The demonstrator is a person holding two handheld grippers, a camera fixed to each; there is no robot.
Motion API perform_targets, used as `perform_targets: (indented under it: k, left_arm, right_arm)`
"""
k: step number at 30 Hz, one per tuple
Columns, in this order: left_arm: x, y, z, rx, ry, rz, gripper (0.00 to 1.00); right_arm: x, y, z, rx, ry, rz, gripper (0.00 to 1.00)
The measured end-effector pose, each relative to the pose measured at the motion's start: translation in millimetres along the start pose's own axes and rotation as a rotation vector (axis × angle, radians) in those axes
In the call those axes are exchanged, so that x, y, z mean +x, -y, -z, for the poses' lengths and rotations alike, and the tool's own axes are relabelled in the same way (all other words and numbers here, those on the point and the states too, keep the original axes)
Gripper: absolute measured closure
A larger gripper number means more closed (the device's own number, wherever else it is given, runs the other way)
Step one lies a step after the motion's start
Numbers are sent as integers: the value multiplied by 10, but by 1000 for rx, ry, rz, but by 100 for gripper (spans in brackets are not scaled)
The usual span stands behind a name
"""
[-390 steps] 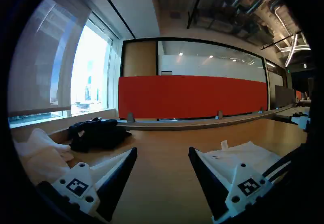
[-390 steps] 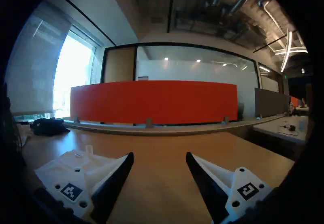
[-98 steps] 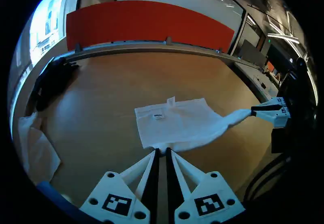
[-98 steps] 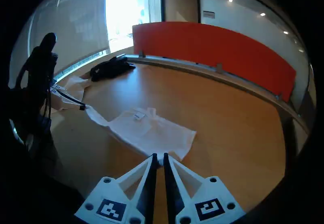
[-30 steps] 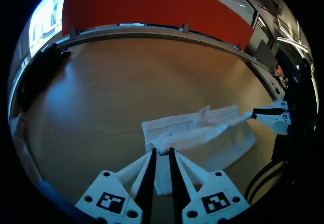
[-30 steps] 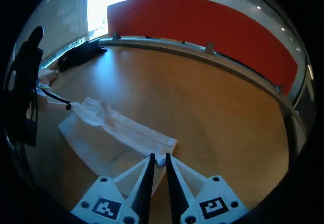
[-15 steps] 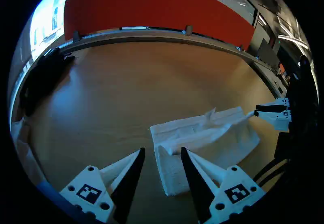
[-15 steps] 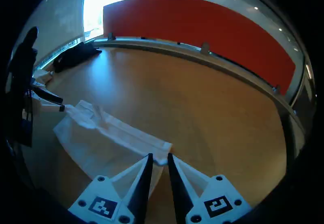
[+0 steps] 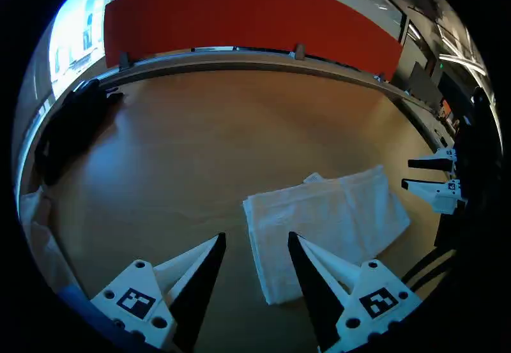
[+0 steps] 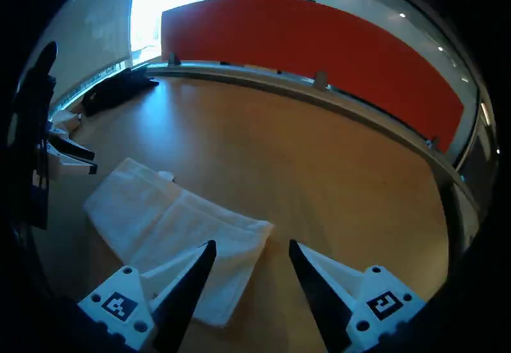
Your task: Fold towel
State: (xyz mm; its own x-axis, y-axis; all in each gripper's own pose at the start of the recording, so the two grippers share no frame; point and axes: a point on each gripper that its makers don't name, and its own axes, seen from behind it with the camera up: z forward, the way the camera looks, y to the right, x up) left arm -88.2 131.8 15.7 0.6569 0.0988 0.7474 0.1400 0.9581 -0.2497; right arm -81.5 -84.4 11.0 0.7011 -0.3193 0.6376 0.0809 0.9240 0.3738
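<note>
- My left hand-held gripper point(image 9: 255, 235) has its two fingers spread wide and holds nothing.
- My right hand-held gripper point(image 10: 252, 242) is spread just as wide, and it too grips nothing.
- The towel point(image 9: 326, 217) is white and lies folded flat on the wooden counter point(image 9: 211, 129). In the left gripper view it sits from the centre out towards 4 o'clock, and its near corner shows in the gap between my left fingers.
- In the right gripper view the towel point(image 10: 172, 224) runs from 9 o'clock down to 6 o'clock, and my left-side finger there crosses in front of its near end.
- In the left gripper view my right hand-held gripper shows at 3 o'clock, just beside the towel's far end, fingers parted and off the cloth.
- In the right gripper view my left hand-held gripper shows at 9 o'clock, near the towel's other end, also parted.
- A black bundle point(image 9: 67, 126) lies on the counter at 10 o'clock, well apart from the towel.
- A red panel point(image 9: 249, 15) stands along the counter's far edge at 12 o'clock.
</note>
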Motion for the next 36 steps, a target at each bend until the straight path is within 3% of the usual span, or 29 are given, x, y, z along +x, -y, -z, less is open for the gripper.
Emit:
perform_targets:
  k: [23, 36]
  left_arm:
    - [-184, 54, 204, 34, 2, 16, 29]
    - [-436, 225, 482, 97, 5, 59, 29]
  right_arm:
    - [-206, 91, 268, 15, 8, 6, 12]
    - [-360, 241, 319, 78, 24, 83, 12]
